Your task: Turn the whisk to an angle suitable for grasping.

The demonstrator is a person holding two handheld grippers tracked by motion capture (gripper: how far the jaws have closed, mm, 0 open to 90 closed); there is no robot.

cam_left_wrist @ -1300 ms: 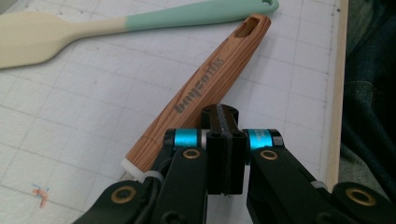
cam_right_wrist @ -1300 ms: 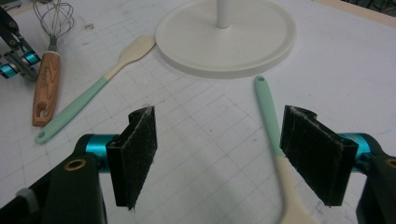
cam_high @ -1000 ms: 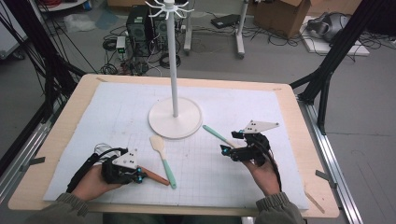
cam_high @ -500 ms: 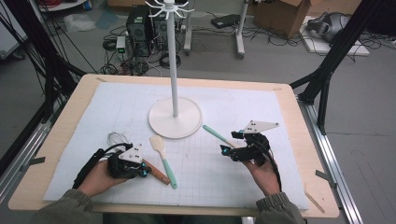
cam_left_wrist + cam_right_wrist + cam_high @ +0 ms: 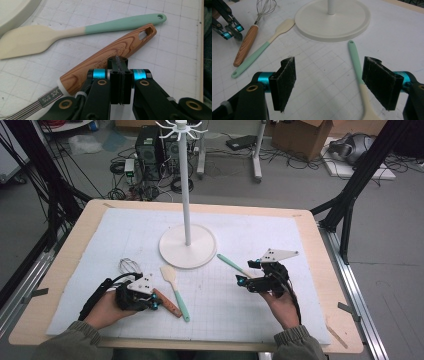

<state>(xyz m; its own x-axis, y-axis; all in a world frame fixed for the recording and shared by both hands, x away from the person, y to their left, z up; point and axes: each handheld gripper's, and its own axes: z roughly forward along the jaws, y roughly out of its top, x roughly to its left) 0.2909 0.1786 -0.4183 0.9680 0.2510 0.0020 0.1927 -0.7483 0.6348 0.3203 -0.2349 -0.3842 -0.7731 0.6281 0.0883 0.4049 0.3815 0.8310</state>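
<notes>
Utensils lie on a white gridded mat that covers a wooden table, around the round base of a tall white hook stand.

On the person's left, the left gripper hovers just over a whisk with a wood-grain handle. Its jaws are pressed together with nothing between them, their tips over the middle of the handle. Whether they touch the wood I cannot tell. The whisk lies near the front left of the mat, wire loops toward the stand, and just beside it lies a spatula with a cream blade and mint-green handle.

On the person's right, the right gripper has its jaws spread wide, holding nothing. A second spatula of the same cream and mint colours lies on the mat between the jaws, closer to one pad, hanging hole toward the stand's base.

My reading: this is the approach before a pickup, probably to hang the utensils on the stand's hooks. Next, the right jaws need to drop around the mint handle and close; the left jaws must open before they can take the whisk.

Writing: the whisk's metal collar is stamped "SUS 304". Engraved letters run along its wooden handle, too faint to read.
</notes>
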